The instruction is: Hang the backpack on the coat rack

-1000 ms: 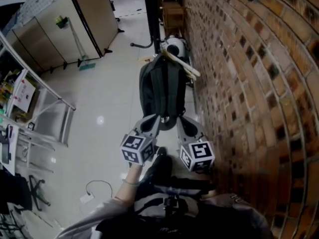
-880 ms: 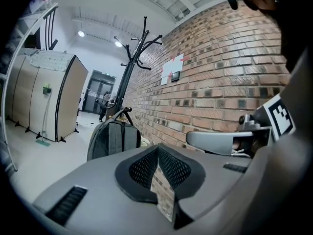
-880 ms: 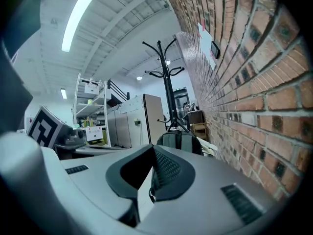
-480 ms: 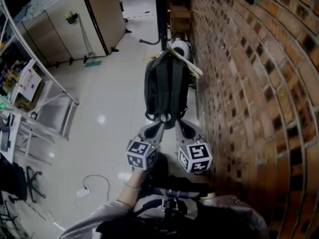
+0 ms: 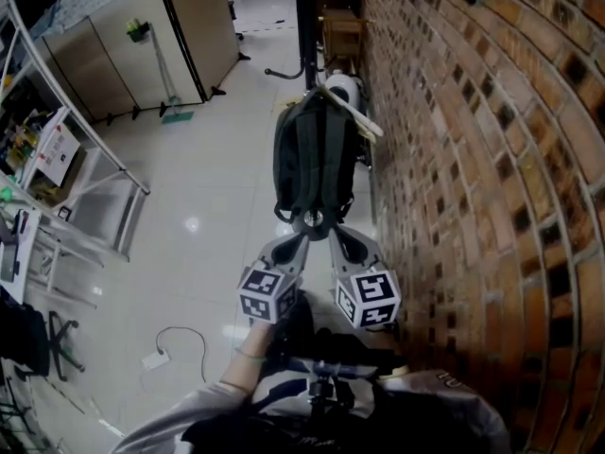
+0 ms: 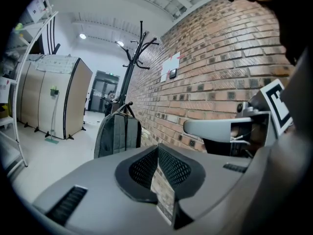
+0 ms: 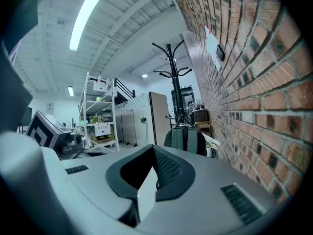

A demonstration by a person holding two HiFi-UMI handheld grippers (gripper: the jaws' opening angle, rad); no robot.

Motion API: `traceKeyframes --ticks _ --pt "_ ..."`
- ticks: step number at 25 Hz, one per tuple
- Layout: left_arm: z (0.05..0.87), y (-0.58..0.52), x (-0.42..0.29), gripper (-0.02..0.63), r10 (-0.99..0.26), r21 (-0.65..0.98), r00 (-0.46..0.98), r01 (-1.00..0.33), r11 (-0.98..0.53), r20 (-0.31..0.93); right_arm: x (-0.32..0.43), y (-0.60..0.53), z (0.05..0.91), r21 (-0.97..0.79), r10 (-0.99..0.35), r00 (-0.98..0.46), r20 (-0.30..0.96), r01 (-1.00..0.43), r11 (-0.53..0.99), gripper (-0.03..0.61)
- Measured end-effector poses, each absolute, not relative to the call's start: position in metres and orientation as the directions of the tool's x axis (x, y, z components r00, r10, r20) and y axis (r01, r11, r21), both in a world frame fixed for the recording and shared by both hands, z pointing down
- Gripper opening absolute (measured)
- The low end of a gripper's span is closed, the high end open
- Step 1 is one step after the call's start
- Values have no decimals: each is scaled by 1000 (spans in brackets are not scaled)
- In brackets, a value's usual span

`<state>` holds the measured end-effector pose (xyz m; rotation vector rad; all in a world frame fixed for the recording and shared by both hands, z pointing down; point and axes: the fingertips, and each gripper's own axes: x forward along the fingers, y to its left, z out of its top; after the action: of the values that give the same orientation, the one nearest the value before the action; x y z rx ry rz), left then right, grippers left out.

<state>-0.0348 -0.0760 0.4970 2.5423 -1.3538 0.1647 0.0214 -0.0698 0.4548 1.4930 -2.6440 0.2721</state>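
Both hands are out front, side by side. The left gripper and right gripper aim near level at the backpack, each with jaws pressed together and nothing between them. The backpack stands upright on the floor by the brick wall, just before the coat rack, untouched. The shelf labels and wall notice are too small to read.

Right gripper: grey jaws closed together, nothing between them. Straight ahead is a dark grey fabric backpack, upright and low in front of the pole of a tall black metal coat rack. Red brick wall runs along the right. White metal shelving unit stands left, well apart.
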Motion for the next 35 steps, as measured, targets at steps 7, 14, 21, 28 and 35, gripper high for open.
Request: traceKeyframes --ticks 7,14,21,28,35 --pt "502 -72 -34 0 -795 179 565 -824 -537 221 23 -64 458 -104 -838 -516 175 -856 506 9" --pt "506 -70 -32 0 -790 190 571 -821 -539 226 27 -63 460 -100 -845 -503 180 -864 493 9" --pt "508 -70 -33 0 -790 196 570 -821 -536 227 25 -67 462 -100 -840 -510 184 -860 500 9" --pt "512 -71 -35 0 -792 200 563 -826 -528 237 19 -70 468 -98 -829 -525 195 -851 516 9" --pt "511 -73 -33 0 -790 202 566 -824 -529 237 19 -70 468 -104 -828 -525 199 -851 515 9"
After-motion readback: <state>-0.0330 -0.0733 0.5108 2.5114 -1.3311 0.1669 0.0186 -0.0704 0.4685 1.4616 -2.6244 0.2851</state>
